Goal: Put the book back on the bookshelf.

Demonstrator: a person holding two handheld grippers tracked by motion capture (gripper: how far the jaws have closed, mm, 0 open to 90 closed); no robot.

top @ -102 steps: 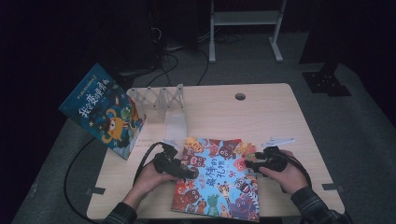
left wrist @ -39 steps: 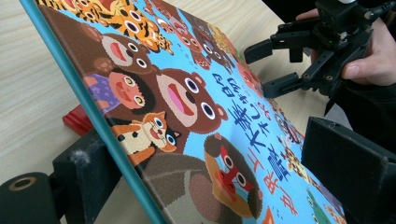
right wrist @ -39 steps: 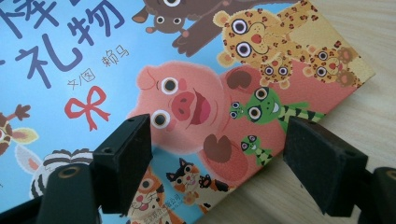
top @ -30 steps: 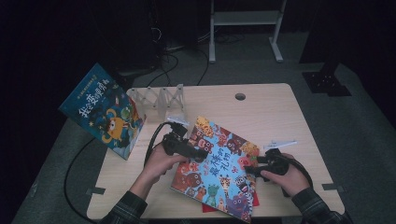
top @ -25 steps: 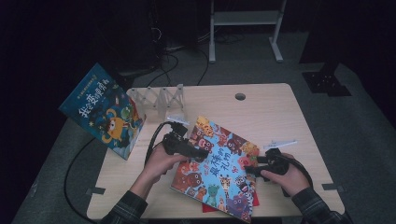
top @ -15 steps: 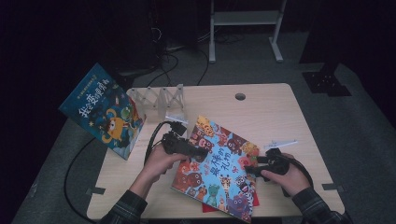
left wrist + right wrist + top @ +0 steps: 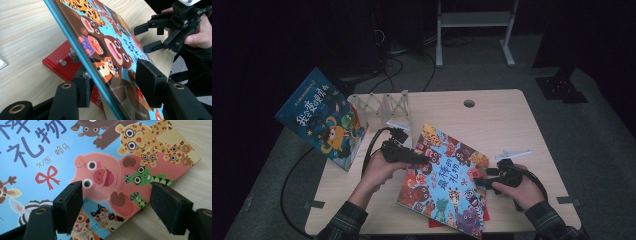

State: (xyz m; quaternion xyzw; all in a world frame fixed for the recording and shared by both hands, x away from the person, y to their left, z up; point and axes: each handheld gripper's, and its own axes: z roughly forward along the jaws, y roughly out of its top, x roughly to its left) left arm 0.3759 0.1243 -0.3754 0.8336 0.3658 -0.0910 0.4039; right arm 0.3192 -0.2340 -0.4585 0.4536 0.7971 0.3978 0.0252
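Closing on the tilted picture book [image 7: 110,50] between its jaws without yet pinching it, the left gripper [image 7: 112,87] risks dropping it, while the right gripper [image 7: 115,207] gapes beside its edge.

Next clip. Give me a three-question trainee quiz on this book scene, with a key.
1. What colour is the book lying under the animal picture book? A green, B red, C yellow.
2. True or false: the right gripper is clamped on the animal picture book.
3. Which thing stands beside the blue book?
Key: 1 B, the red book. 2 False, its jaws stand open. 3 The white rack.
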